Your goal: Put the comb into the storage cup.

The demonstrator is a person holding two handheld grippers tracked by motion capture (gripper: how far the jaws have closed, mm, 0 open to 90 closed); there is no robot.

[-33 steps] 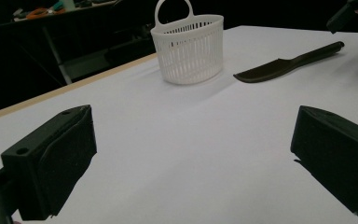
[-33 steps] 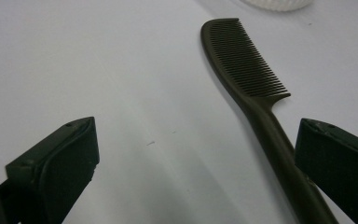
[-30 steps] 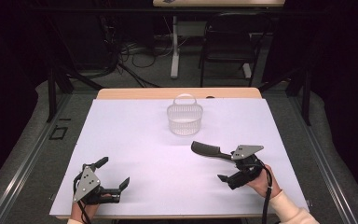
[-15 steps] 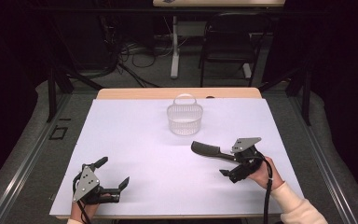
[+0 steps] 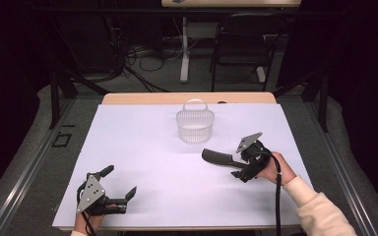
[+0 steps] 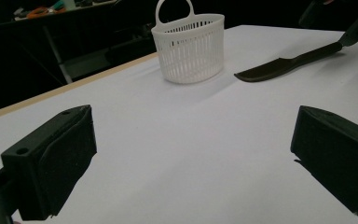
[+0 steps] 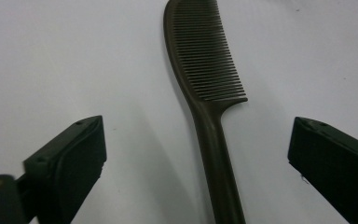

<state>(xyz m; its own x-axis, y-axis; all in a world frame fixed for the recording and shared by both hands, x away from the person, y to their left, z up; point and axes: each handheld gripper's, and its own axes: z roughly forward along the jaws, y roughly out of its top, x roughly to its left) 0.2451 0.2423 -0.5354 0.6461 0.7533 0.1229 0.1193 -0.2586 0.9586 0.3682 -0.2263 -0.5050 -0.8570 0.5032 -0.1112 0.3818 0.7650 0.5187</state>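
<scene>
Dark comb [image 7: 204, 70]: 1, between wide right tongs [image 7: 196, 158], just closing | white basket [image 5: 195, 125]: 1 | left tongs [image 5: 120, 183]: wide

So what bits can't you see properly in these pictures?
- Comb handle end: cut off by the bottom edge of the right gripper view; in the high view the right gripper covers it.
- Basket inside: the slatted wall hides it in the left gripper view; too small in the high view.
- Comb teeth: too small in the high view.
- Left hand: cut off by the high view's bottom edge.
</scene>
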